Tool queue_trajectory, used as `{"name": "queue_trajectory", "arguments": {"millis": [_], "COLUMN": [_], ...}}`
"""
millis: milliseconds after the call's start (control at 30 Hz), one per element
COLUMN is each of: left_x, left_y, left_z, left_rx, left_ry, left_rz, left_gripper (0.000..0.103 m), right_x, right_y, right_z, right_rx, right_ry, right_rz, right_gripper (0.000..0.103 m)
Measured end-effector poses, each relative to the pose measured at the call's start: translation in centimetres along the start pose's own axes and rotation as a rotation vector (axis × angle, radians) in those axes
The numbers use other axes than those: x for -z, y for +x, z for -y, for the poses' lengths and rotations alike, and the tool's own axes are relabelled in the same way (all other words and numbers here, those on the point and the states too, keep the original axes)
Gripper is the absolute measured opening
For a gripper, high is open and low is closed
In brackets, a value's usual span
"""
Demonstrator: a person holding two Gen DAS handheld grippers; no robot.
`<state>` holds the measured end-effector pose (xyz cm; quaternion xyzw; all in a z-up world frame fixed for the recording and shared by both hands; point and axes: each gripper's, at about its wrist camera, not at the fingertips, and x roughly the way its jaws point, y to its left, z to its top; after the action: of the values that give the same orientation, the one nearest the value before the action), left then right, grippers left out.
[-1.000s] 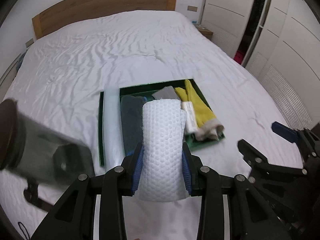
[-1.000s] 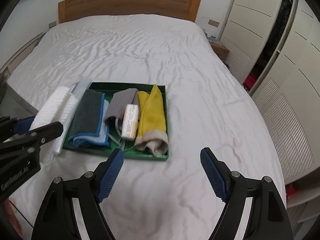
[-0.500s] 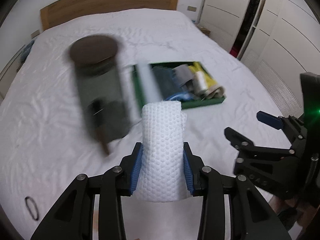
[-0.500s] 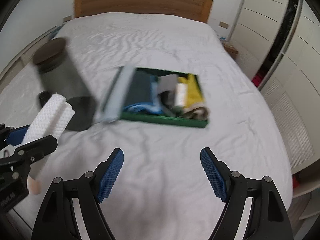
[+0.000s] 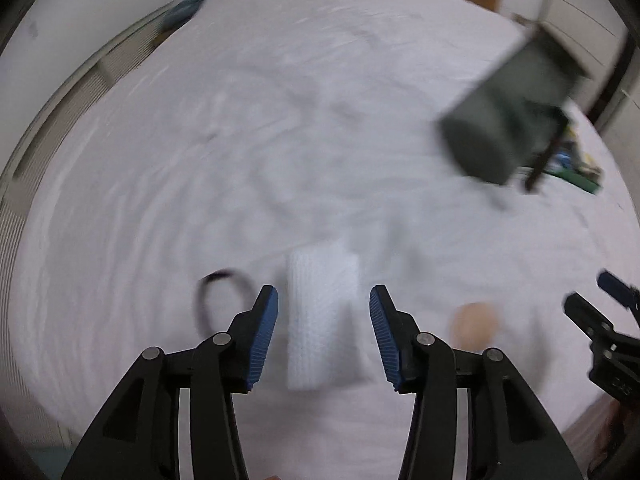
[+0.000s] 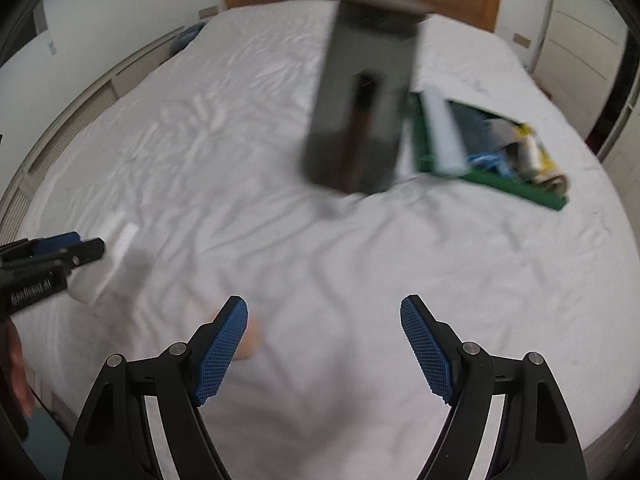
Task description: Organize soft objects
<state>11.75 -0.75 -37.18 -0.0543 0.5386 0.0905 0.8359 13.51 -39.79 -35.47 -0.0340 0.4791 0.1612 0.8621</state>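
Both grippers are spread wide over the bed (image 6: 280, 240) with nothing in them: the left gripper (image 5: 323, 334) has the white waffle cloth (image 5: 322, 320) lying on the sheet between its fingers (blurry, can't tell if anything's touching), and the right gripper (image 6: 323, 350) hangs above bare sheet. The green tray (image 6: 516, 188) of folded cloths sits toward the bed's right edge, just beside a dark blurred canister (image 6: 364, 112).

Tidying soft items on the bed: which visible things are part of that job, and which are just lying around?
Part of the job:
white waffle cloth, between the open left hand-held gripper fingers
green tray of folded cloths
right hand-held gripper, open, empty

Lying about:
dark cylindrical container
black loop
small peach object, blurred
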Motion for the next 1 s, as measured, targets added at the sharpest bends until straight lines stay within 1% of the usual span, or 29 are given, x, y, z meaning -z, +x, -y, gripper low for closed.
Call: {"name": "queue_trajectory", "arguments": {"millis": [67,133,167,200,333,400,500,600,700,833,1000], "left_x": [0.7,1.5,1.8,2.0,2.4,2.5,2.5,2.5,2.5,2.4,2.5], "left_y": [1.7,2.6,3.3,3.5,5.1,5.9,6.8,7.6,7.9,7.8,6.4], "left_z": [-3.2,-4.8,-5.5,-6.0,-7.3,-7.7,-7.7,-8.0,-8.2,-8.4,-7.6], "left_rx": [-0.004,0.004,0.013,0.022,0.060,0.082,0.088,0.095,0.095,0.102,0.146], "left_ry": [-0.044,-0.064,-0.066,-0.067,-0.084,-0.094,-0.074,-0.084,-0.080,-0.076,-0.066], "left_rz": [-0.036,-0.051,-0.054,-0.057,-0.081,-0.098,-0.113,-0.122,-0.122,-0.122,-0.107], "left_gripper": [0.048,0.049,0.052,0.057,0.060,0.066,0.066,0.066,0.066,0.066,0.066], "right_x": [0.5,0.7,1.0,1.2,1.9,1.8,2.1,2.0,1.8,1.6,1.4], "right_y": [1.5,2.7,3.2,3.6,5.1,6.4,7.9,9.1,9.2,9.9,10.1], "right_z": [-1.6,-2.5,-3.1,-3.5,-4.1,-4.2,-4.5,-4.6,-4.6,-4.7,-4.9], "right_rx": [-0.013,-0.012,-0.021,-0.026,-0.034,-0.035,-0.025,-0.020,-0.019,-0.014,-0.016], "right_ry": [0.001,-0.008,-0.009,-0.008,-0.007,-0.003,0.001,0.010,0.014,0.014,0.010], "right_rz": [-0.022,-0.035,-0.042,-0.046,-0.071,-0.082,-0.100,-0.107,-0.109,-0.110,-0.113], "right_gripper": [0.080,0.080,0.080,0.080,0.080,0.080,0.080,0.080,0.080,0.080,0.080]}}
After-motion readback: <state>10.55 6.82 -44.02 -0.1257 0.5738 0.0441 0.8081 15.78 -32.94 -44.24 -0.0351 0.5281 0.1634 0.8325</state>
